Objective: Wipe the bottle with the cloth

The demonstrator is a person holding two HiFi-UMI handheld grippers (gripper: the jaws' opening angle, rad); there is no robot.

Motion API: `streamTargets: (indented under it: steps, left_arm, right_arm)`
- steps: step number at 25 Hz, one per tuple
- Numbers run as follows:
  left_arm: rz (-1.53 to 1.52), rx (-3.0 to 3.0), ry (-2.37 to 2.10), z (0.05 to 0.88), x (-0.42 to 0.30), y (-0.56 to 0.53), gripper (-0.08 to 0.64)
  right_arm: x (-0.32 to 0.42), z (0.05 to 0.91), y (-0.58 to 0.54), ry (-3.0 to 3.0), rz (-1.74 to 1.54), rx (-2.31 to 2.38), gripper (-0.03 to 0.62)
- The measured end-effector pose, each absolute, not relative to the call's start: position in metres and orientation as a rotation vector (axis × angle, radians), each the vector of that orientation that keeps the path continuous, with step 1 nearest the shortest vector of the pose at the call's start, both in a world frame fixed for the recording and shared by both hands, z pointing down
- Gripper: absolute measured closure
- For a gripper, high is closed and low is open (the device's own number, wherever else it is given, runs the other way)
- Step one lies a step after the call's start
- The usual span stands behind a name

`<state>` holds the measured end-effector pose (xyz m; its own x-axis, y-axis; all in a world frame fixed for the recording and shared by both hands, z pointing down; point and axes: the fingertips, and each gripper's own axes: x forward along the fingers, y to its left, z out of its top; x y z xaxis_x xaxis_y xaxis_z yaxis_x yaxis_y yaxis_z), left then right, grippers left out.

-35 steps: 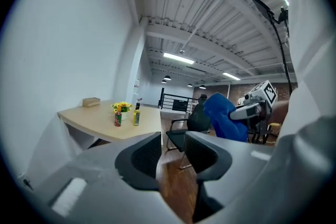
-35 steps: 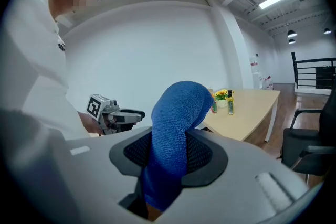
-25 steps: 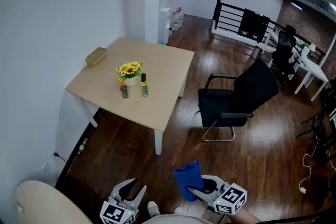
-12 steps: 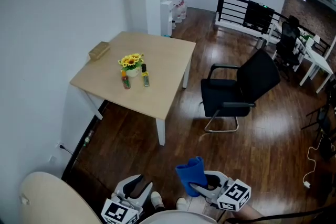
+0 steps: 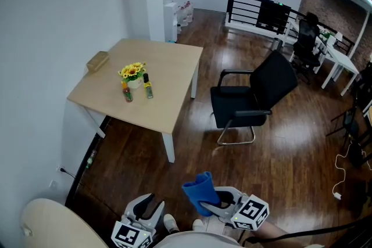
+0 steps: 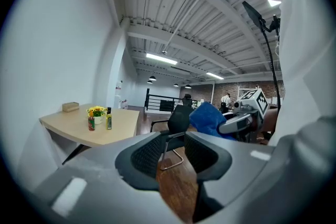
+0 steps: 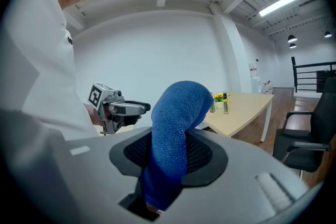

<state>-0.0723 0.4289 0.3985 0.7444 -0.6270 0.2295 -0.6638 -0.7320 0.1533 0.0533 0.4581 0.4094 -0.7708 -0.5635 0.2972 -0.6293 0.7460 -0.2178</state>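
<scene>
Far ahead, two small bottles stand on the light wooden table [image 5: 168, 107]: a yellow-green bottle [image 5: 147, 89] with a dark cap and a red bottle [image 5: 126, 94]. Both also show in the left gripper view, the yellow-green bottle [image 6: 109, 122] beside the red bottle [image 6: 91, 124]. My right gripper [image 5: 210, 207] is shut on a blue cloth [image 5: 199, 191], which stands up folded between its jaws [image 7: 176, 128]. My left gripper [image 5: 143, 219] is shut with nothing in it [image 6: 184, 152]. Both grippers hang low near my body, well short of the table.
A pot of yellow flowers [image 5: 132, 73] stands behind the bottles, and a small brown box [image 5: 97, 61] sits at the table's far left corner. A black office chair [image 5: 256, 99] is right of the table on the dark wood floor. A rounded pale tabletop [image 5: 52, 223] sits at lower left.
The view has shifted, so the table and chair sit slightly further left in the picture. Both grippers stay low near my body, the cloth still held.
</scene>
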Motion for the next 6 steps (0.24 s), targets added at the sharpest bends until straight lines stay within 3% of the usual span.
streamTargets:
  steps: [6]
  left_arm:
    - [0.247, 2.74, -0.965, 0.404, -0.059, 0.435, 0.413]
  right_arm:
    - [0.045, 0.412, 0.46, -2.732, 0.426, 0.926, 0.442]
